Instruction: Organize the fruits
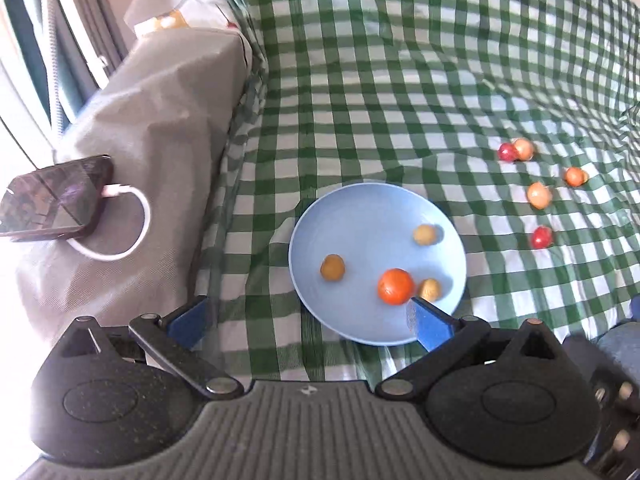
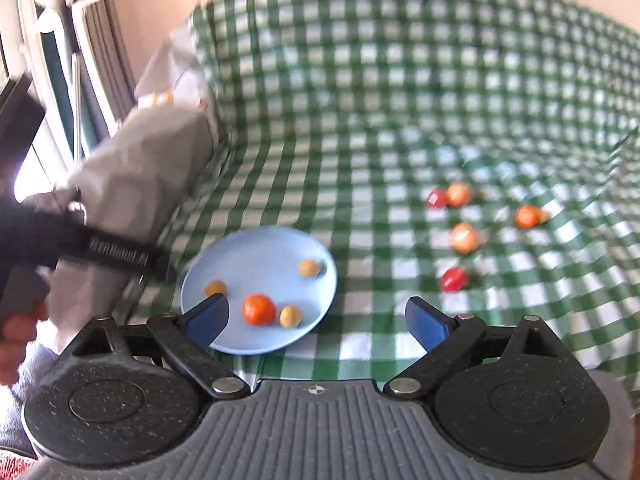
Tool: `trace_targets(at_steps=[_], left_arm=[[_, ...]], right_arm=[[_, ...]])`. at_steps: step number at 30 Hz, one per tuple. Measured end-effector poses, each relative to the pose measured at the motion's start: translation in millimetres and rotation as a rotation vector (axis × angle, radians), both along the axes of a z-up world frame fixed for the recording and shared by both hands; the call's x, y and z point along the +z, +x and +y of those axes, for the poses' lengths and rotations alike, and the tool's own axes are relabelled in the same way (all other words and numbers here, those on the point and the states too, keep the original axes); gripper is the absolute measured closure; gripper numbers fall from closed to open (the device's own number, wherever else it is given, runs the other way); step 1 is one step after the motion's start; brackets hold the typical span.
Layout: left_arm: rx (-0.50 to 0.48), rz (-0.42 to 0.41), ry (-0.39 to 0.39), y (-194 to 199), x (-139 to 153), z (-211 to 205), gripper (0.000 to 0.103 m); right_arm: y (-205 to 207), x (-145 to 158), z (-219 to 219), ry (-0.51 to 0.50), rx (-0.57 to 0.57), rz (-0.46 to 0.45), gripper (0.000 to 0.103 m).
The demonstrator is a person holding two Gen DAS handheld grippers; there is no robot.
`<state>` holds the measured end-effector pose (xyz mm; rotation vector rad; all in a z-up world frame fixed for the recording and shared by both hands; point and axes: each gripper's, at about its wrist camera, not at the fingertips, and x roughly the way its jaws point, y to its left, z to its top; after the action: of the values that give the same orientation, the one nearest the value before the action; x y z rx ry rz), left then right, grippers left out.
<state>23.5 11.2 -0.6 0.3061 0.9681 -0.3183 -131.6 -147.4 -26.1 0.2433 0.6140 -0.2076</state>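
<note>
A light blue plate [image 1: 360, 216] lies on the green checked cloth and holds an orange fruit [image 1: 395, 286] and three small yellow-brown fruits [image 1: 332, 267]. It also shows in the right wrist view [image 2: 256, 252] with the orange fruit [image 2: 259, 309]. Several red and orange fruits lie loose to the right of the plate, among them a red one [image 1: 541, 237] [image 2: 453, 278]. My left gripper [image 1: 310, 322] is open and empty over the plate's near edge. My right gripper [image 2: 316, 322] is open and empty just before the plate.
A grey covered cushion [image 1: 152, 128] stands left of the plate, with a phone [image 1: 52, 198] on a white charging cable on it. The left gripper's body [image 2: 100, 254] and the hand holding it show at the left of the right wrist view.
</note>
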Motion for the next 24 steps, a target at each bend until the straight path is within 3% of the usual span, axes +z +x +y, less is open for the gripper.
trace_targets(at_steps=[2, 5, 12, 24], left_arm=[[-0.005, -0.019, 0.007, -15, 10, -2, 0.000], [0.002, -0.060, -0.044, -37, 26, 1, 0.000], [-0.042, -0.133, -0.102, -73, 50, -1, 0.000], [-0.028, -0.186, -0.106, -86, 68, 14, 0.000]], right_arm=[[-13, 11, 0, -0.004, -0.032, -0.029, 0.005], [-39, 26, 3, -0.040, -0.047, -0.089, 0.001], [-76, 44, 16, -0.138, -0.063, -0.147, 0.001], [-85, 48, 33, -0.179, -0.032, -0.176, 0.001]])
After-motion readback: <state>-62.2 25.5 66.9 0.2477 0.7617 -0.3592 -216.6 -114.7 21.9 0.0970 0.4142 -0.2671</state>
